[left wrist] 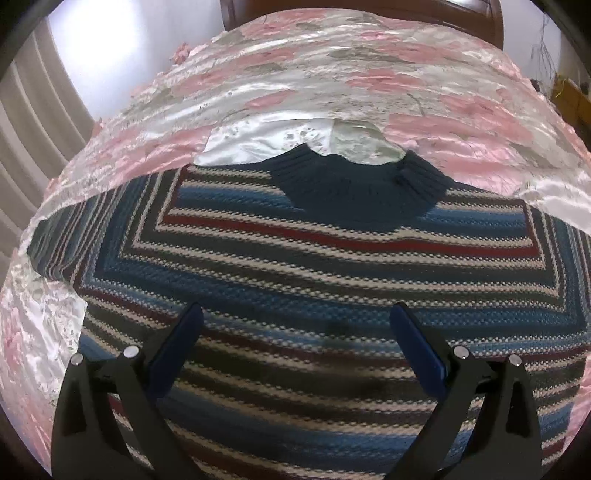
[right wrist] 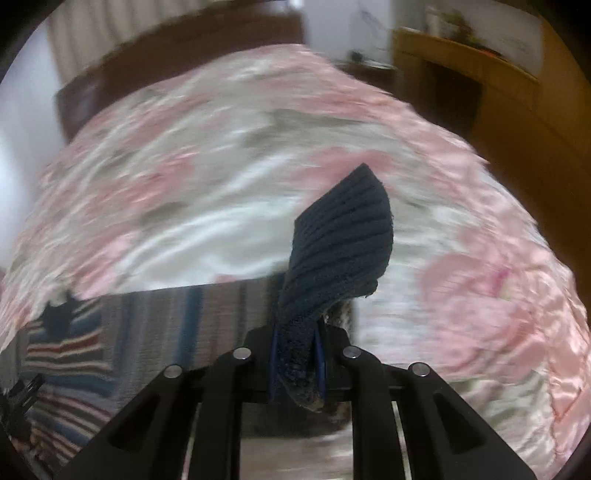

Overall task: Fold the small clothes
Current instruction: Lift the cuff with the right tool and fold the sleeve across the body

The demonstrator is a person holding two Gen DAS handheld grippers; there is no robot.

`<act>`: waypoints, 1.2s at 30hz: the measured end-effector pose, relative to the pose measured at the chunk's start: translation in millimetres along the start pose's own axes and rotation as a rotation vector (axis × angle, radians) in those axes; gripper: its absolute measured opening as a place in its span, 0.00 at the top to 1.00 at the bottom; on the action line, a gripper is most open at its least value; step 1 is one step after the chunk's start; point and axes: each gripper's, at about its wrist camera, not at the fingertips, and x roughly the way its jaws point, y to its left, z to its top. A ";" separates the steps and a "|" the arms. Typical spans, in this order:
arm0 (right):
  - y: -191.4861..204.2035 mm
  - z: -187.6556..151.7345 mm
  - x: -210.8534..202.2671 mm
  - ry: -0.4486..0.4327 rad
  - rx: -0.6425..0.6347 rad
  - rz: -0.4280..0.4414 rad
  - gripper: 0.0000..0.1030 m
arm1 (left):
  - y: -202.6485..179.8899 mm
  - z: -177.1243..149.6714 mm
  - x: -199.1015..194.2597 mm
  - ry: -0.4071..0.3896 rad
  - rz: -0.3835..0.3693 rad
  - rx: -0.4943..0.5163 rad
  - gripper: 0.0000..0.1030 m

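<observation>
step: sleeve fold | striped sweater (left wrist: 314, 295) flat on bed (left wrist: 332, 74) | left tongs (left wrist: 295, 328) wide open, empty | right tongs (right wrist: 297, 365) clamped on navy cuff (right wrist: 343, 236) | next: probably carry cuff across the body

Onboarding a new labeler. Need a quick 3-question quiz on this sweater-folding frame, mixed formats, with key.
1. True or false: the left gripper is clamped on the striped sweater.
2. Multiple choice: what does the right gripper hold? A) a corner of the pink floral bedspread B) a dark ribbed cuff of the sweater C) nothing
3. Fill in: in the left wrist view, the sweater's dark ribbed ____ points away from the camera, toward the wooden headboard.

Key
1. False: its jaws stand wide open above the sweater's body.
2. B: the jaws are shut on the knit, which sticks up beyond the fingers.
3. collar
</observation>
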 end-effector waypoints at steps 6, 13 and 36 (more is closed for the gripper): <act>105.8 -14.4 6.6 0.027 -0.136 0.148 0.85 | 24.5 1.0 8.1 0.027 -0.025 -0.003 0.03; 206.3 -48.3 17.6 0.091 -0.264 0.232 0.85 | 54.2 -1.8 15.0 0.035 -0.007 -0.010 0.03; 349.4 -121.0 69.4 0.221 -0.448 0.287 0.72 | 75.9 -9.0 13.0 0.021 -0.025 0.009 0.03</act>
